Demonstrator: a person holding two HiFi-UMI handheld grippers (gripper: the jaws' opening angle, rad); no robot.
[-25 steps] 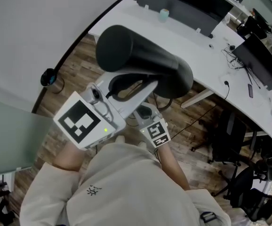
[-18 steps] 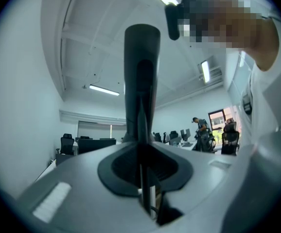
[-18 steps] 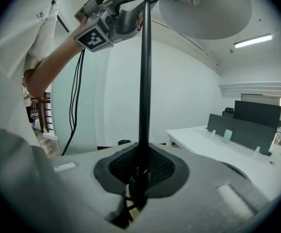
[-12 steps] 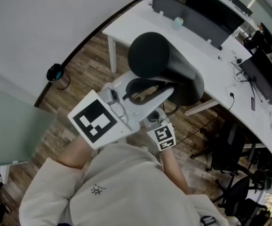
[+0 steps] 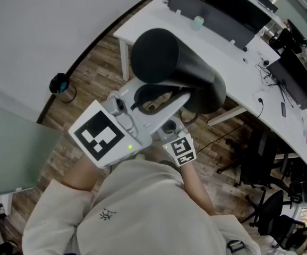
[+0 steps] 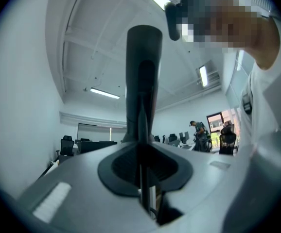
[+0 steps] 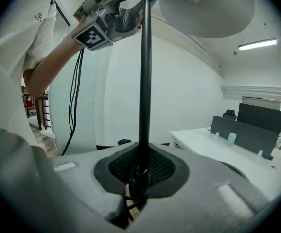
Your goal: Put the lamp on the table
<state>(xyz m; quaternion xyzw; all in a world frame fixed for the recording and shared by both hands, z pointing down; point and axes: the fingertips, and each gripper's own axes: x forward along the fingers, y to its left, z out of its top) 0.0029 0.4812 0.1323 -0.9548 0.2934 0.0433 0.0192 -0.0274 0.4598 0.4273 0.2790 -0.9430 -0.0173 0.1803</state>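
The lamp [image 5: 170, 68] is in the air in front of your chest, carried between both tools and not resting on anything. Its black shade [image 5: 156, 54] is uppermost and its thin pole [image 7: 144, 81] runs down from it. Your left gripper [image 5: 167, 102] is clamped narrow on the lamp high up, just under the shade. Your right gripper [image 5: 170, 127] is clamped narrow on the pole lower down. The white table [image 5: 217, 54] lies ahead and slightly to your right, across a strip of wooden floor [image 5: 97, 70]. A teal cup [image 5: 197, 22] and a dark divider panel [image 5: 212, 15] stand along its far side.

You are in the carrying step, I judge, with the placing not yet begun. The next move calls for bringing the lamp over bare tabletop near the front edge. Hold the pole upright, lower the base flat, and release only once it stands.
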